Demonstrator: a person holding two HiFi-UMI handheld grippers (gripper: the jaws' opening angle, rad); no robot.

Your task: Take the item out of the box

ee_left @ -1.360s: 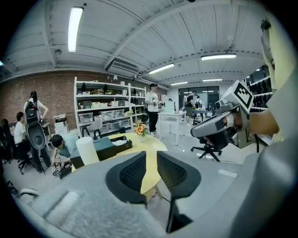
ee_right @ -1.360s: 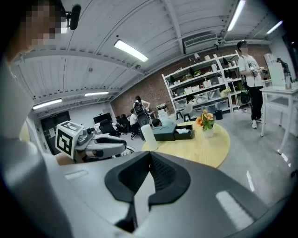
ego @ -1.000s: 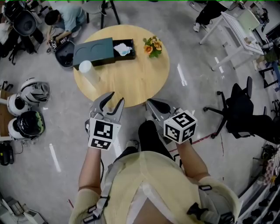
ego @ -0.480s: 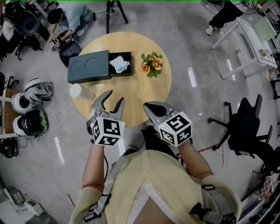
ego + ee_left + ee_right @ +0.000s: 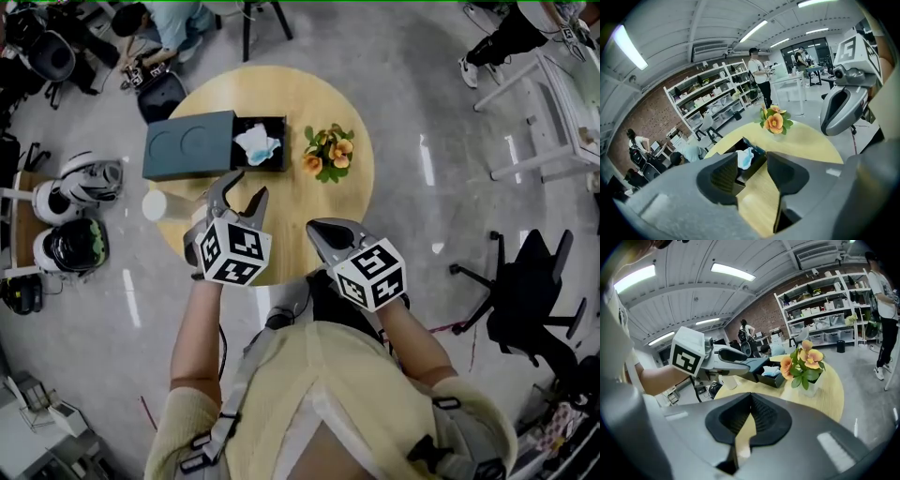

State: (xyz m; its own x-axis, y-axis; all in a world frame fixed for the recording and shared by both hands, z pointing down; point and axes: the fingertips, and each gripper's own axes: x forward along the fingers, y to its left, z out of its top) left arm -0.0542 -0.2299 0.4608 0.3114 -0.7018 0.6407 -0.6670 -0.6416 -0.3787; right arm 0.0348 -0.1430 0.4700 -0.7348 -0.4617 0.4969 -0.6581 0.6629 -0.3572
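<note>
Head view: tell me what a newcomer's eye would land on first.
The round wooden table stands out against the grey floor. It carries a dark box whose open end shows a crumpled white-and-blue item, with an orange flower bunch to its right. Nearer the person, the left gripper hovers with jaws open over the table, and the right gripper beside it has its jaws together; both are empty.

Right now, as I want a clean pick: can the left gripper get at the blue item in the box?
Probably yes. The left gripper is open, empty and aimed at the item in the uncovered end of the box; only bare table lies between, flowers off to one side.
</note>
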